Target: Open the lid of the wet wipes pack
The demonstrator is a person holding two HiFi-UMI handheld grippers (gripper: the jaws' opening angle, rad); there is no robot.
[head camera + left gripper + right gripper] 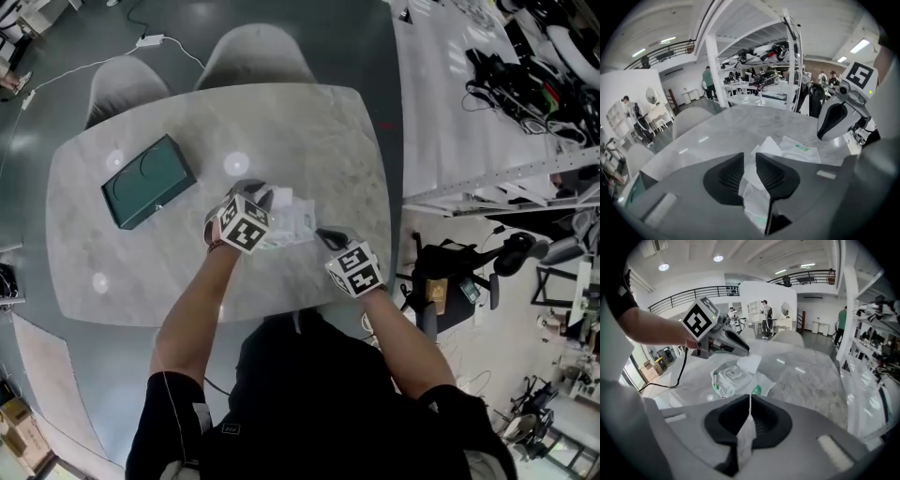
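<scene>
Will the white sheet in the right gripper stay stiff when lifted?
Probably not: the sheet sits creased between the shut jaws of the right gripper, so it looks floppy. It seems thin, so likely light and easy to tear.

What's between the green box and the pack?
Head view: bare table, then the left gripper over the pack.

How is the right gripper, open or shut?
Shut: the right gripper pinches a white wipe tightly between its jaws.
</scene>
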